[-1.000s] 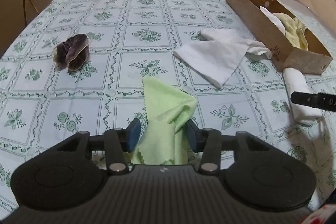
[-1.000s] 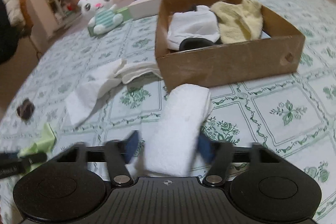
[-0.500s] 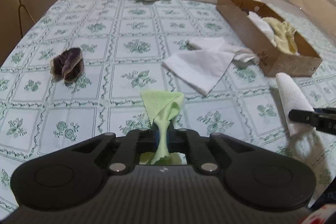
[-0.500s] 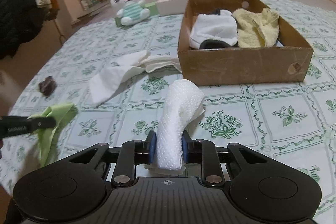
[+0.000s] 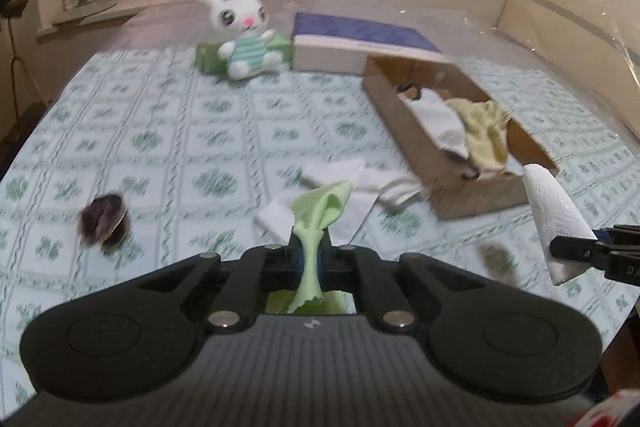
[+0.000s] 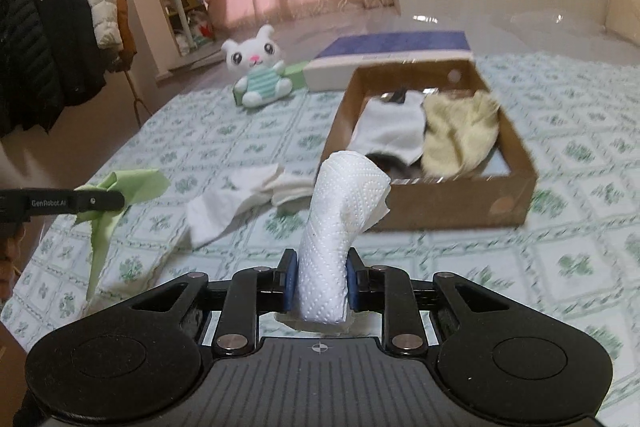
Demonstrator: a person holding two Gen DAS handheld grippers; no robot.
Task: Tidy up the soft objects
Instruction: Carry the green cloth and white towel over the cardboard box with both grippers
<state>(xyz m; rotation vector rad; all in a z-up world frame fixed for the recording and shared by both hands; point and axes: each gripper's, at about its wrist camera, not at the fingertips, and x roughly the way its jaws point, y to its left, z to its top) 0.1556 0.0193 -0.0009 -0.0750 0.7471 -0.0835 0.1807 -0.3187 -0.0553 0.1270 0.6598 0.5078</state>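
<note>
Surface: you are working over a bed or table [image 5: 168,147] under a green-and-white floral cover, with pink curtains behind and coats hanging at the left.
Box: the cardboard box [image 6: 440,203] already holds a white cloth [image 6: 394,133] and a yellow cloth [image 6: 460,135], with something dark showing between them.
Left gripper [image 5: 310,259]: your jaws are pressed together on the light green cloth [image 5: 320,207], which hangs clear of the cover.
Right gripper [image 6: 320,285]: your pads pinch the rolled white paper towel [image 6: 340,223], lifted and pointing toward the box.
Left on the cover: a crumpled white cloth [image 5: 352,187] lies just beside the box; a dark brown furry piece [image 5: 105,223] sits well apart at the left.
Unclear: whether the plush bunny [image 5: 244,35] at the far end counts as part of the job cannot be told.
Progress: roughly midway by my judgement; two pieces are in hand, and at least two wait.
</note>
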